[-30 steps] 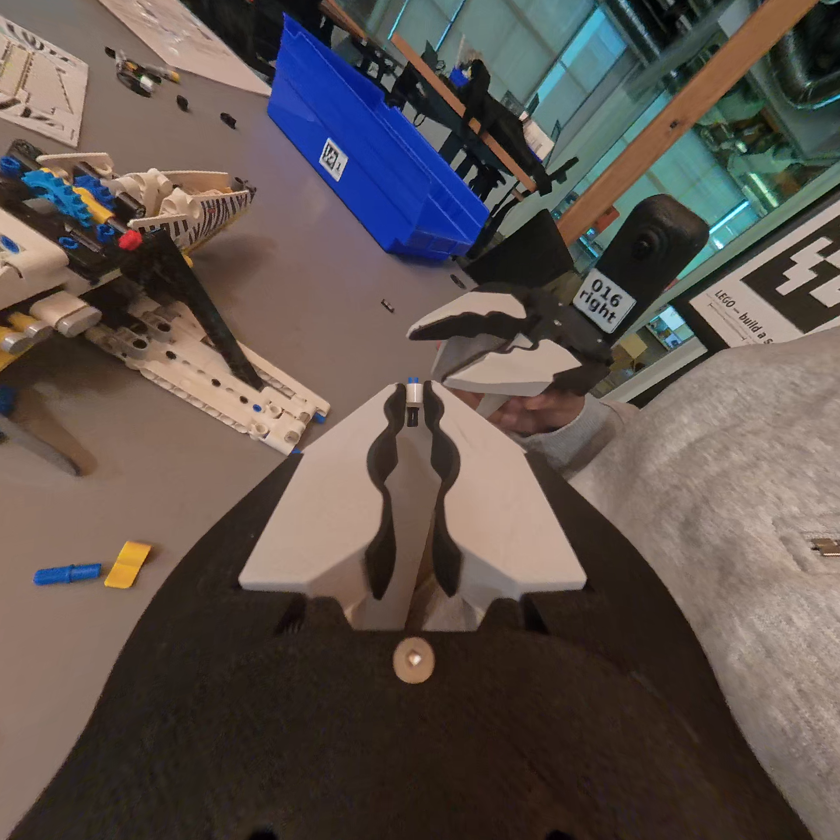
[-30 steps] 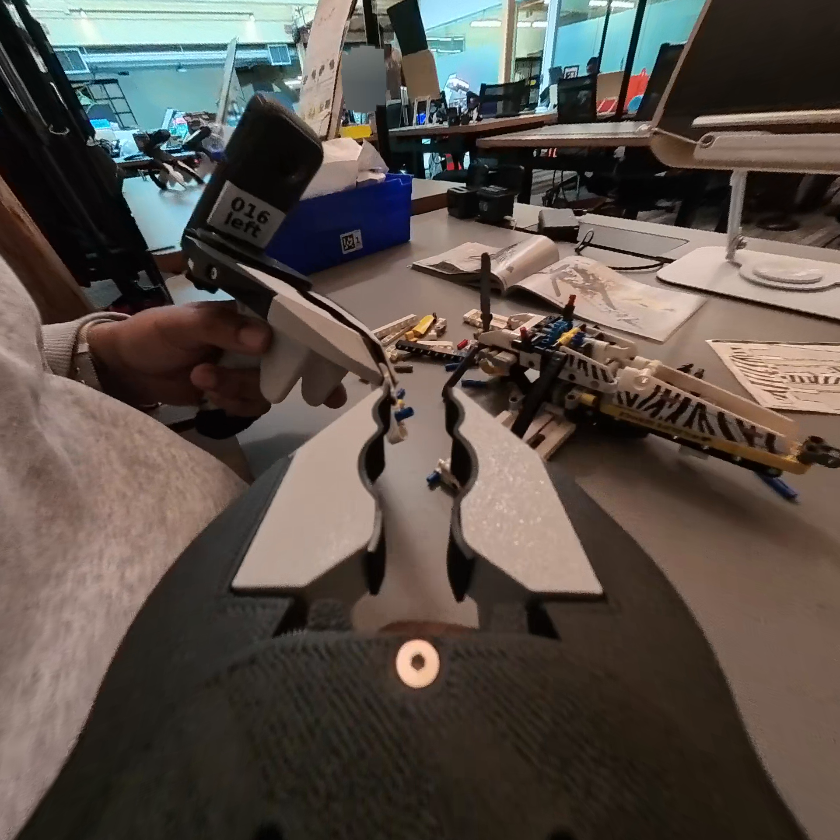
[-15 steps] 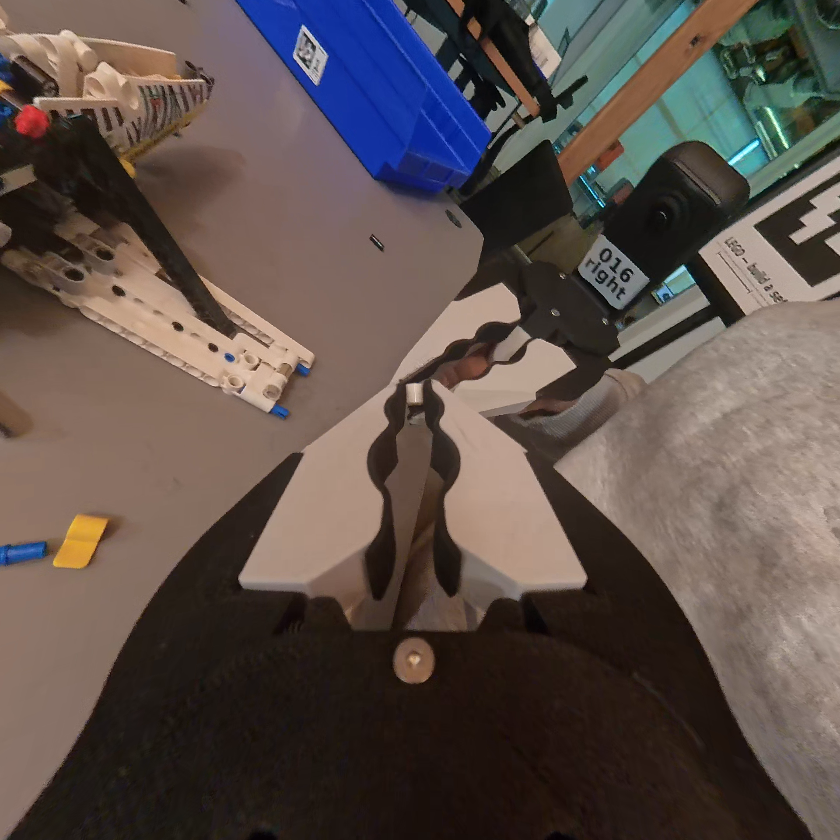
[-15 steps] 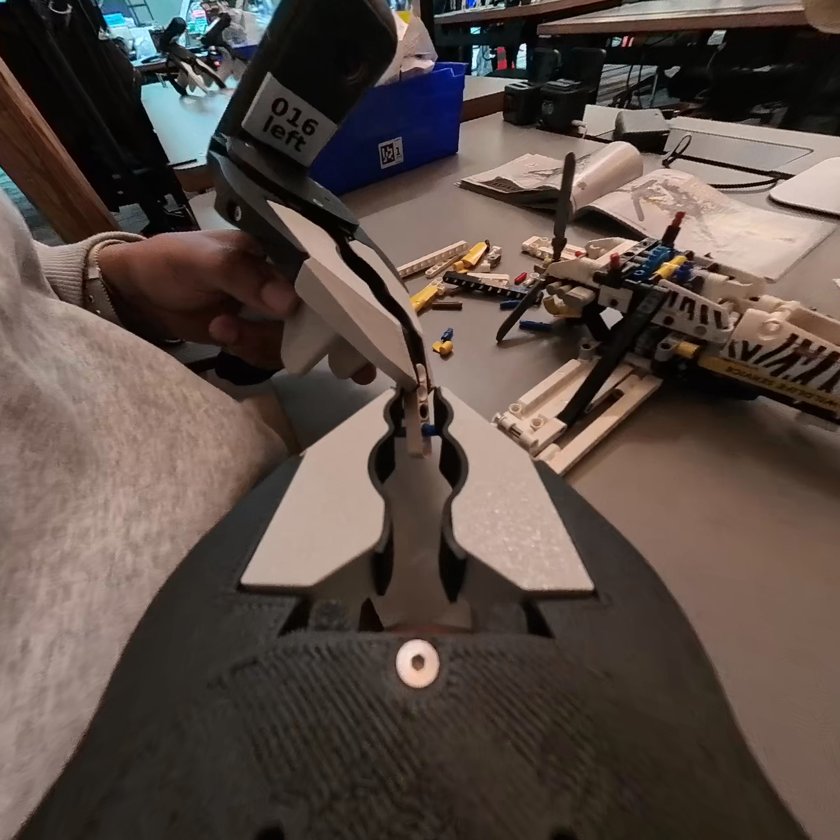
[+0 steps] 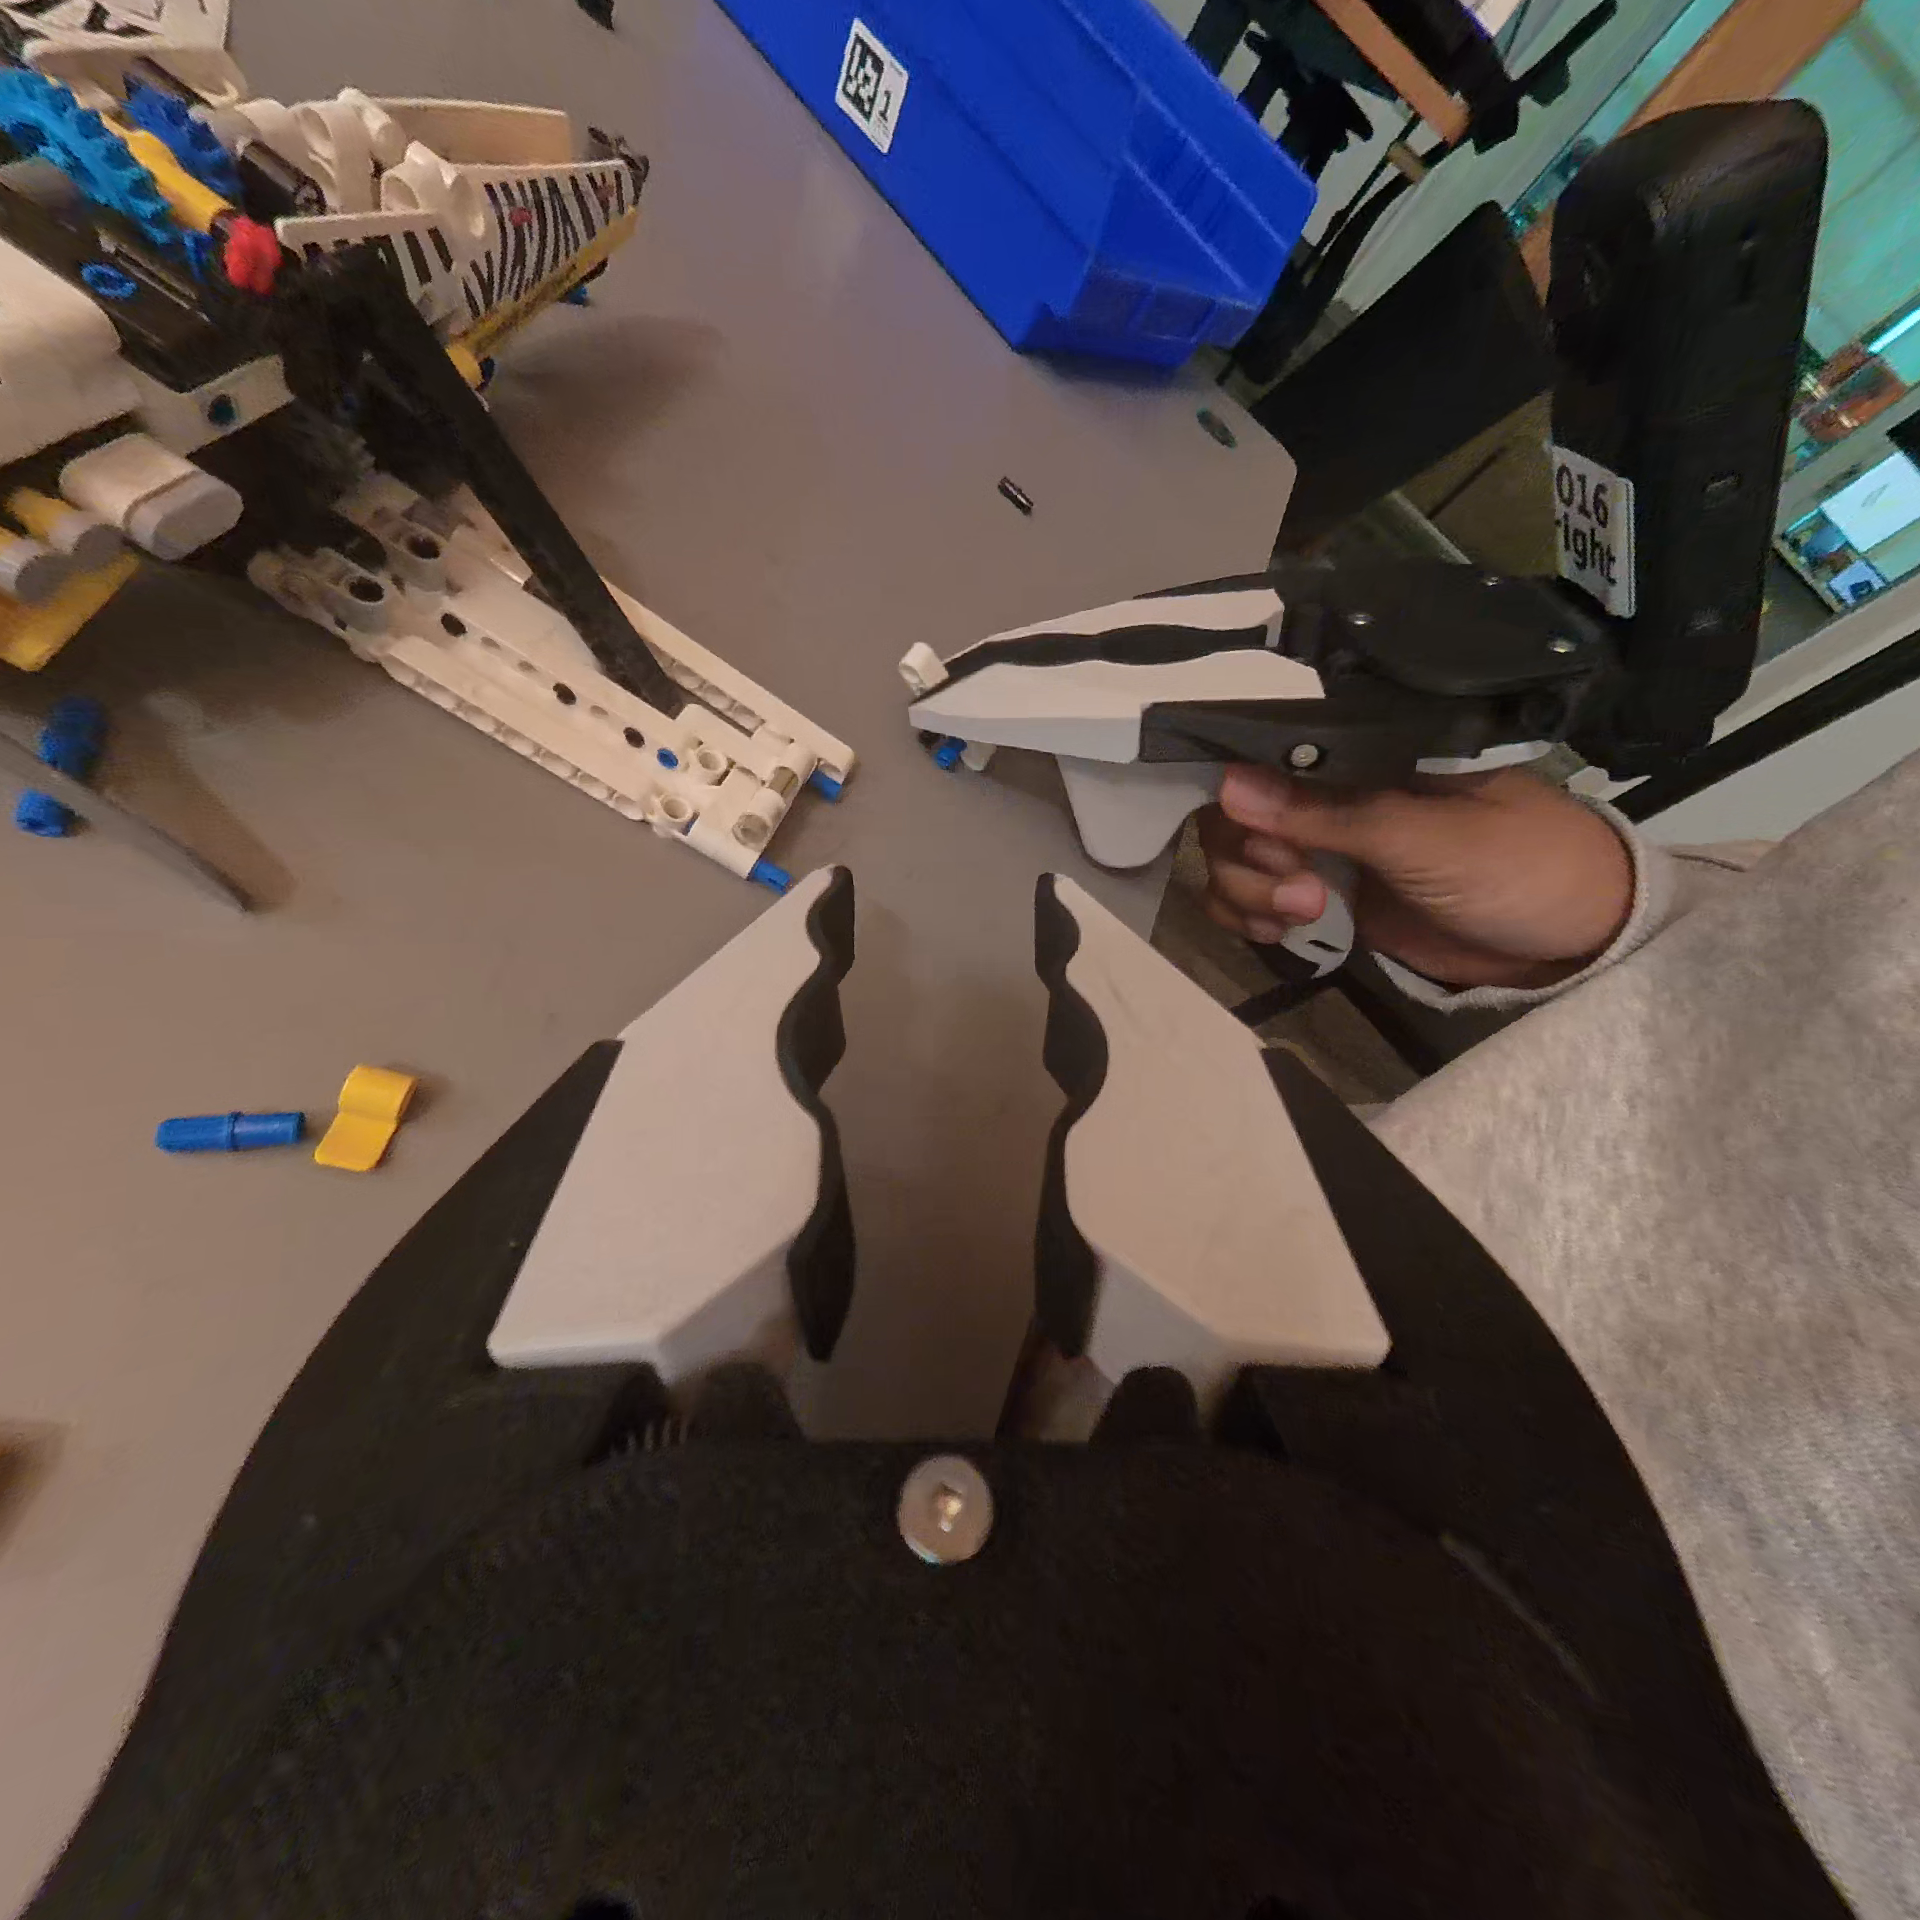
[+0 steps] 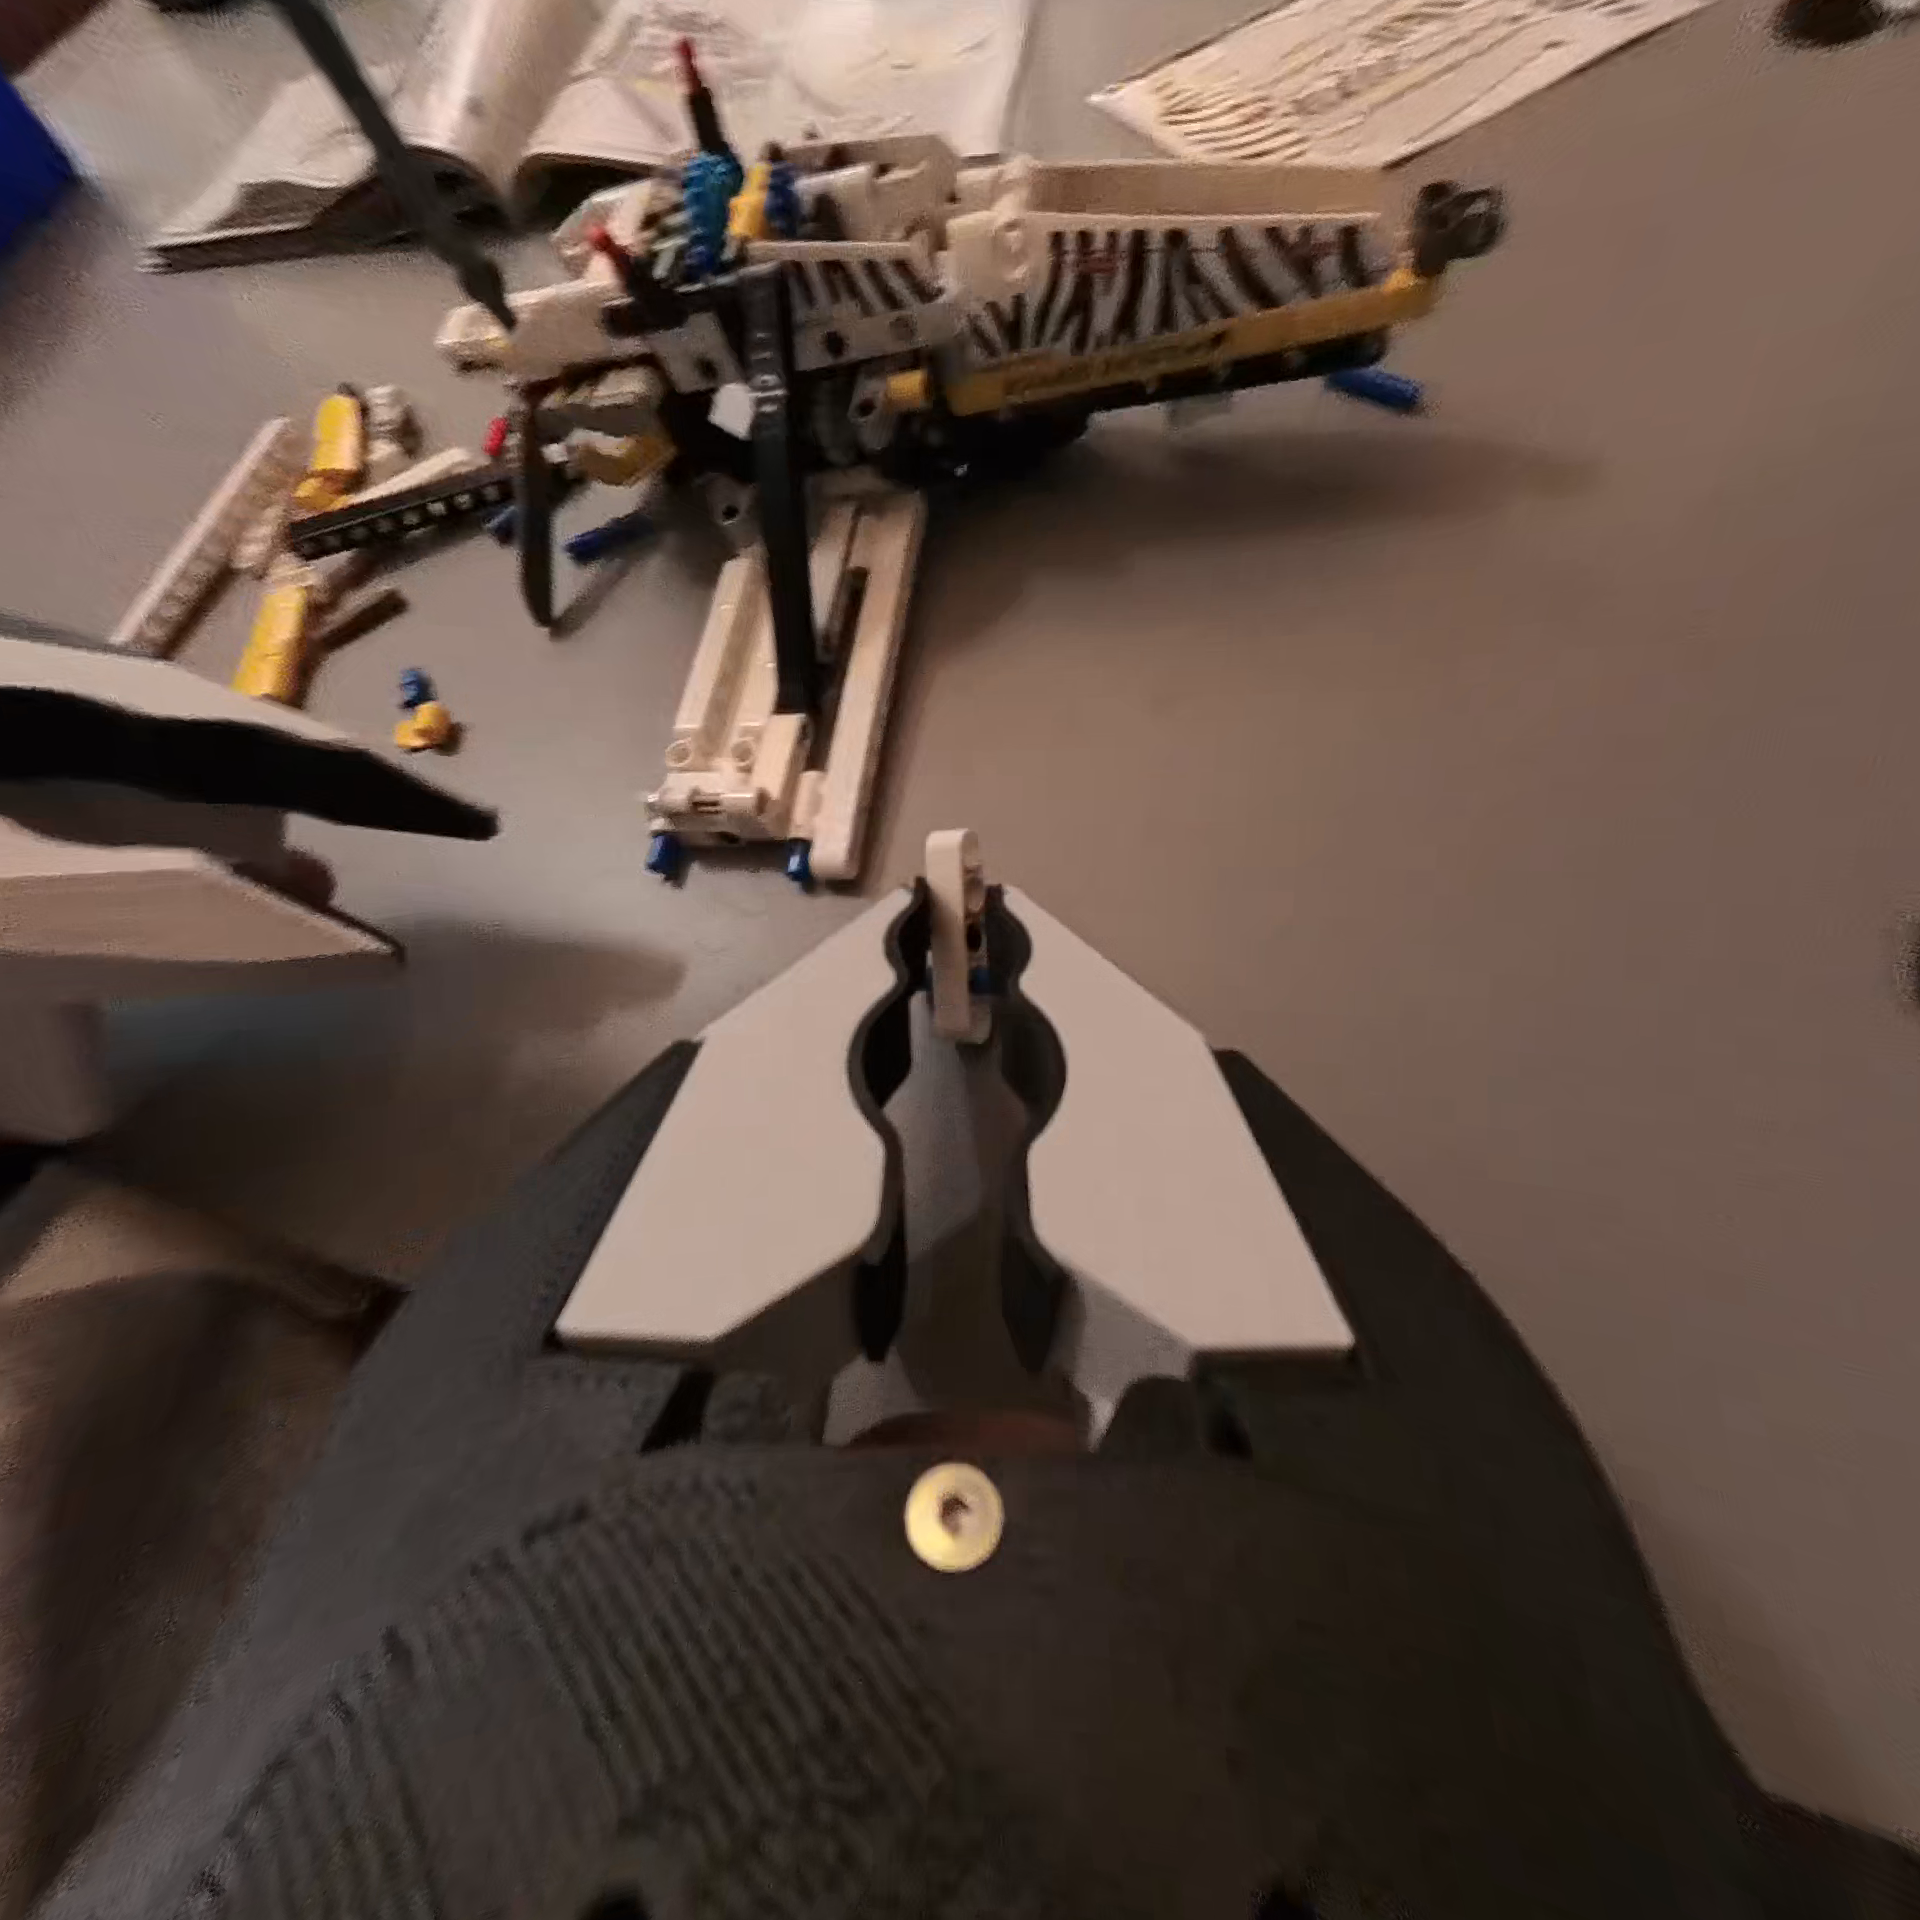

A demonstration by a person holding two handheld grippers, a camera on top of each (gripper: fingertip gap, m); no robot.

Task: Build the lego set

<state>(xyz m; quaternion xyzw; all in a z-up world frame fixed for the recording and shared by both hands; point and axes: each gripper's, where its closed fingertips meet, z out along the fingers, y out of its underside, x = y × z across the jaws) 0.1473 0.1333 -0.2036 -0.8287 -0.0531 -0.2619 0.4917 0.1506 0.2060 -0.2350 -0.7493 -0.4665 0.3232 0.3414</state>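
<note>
A partly built white, black and yellow lego aircraft with zebra stripes (image 6: 1039, 301) stands on the grey table; it also shows in the left wrist view (image 5: 343, 343). My right gripper (image 6: 958, 894) is shut on a small white lego beam with blue pins (image 6: 958, 935), held above the table just short of the model's white wing end (image 6: 748, 779). In the left wrist view the right gripper (image 5: 920, 691) shows with the white beam (image 5: 921, 667) at its tip. My left gripper (image 5: 943, 894) is open and empty, to the left of the right one.
Loose pieces lie left of the model: yellow and black beams (image 6: 312, 561), a blue pin (image 5: 229, 1130) and a yellow piece (image 5: 366, 1117). A blue bin (image 5: 1039, 177) stands at the back. Open instruction booklets (image 6: 623, 94) lie behind the model. A grey sleeve (image 5: 1662, 1247) is at the right. My right fingertips sit around 8 cm from my left ones. The yellow piece (image 5: 366, 1117) is about 9 cm from my left fingertips and 15 cm from my right. It is also in sight in the right wrist view (image 6: 447, 742).
The white beam passed from my left gripper to my right one. The left gripper opened and drew back. The right gripper shut on the beam and swung toward the model's wing.
</note>
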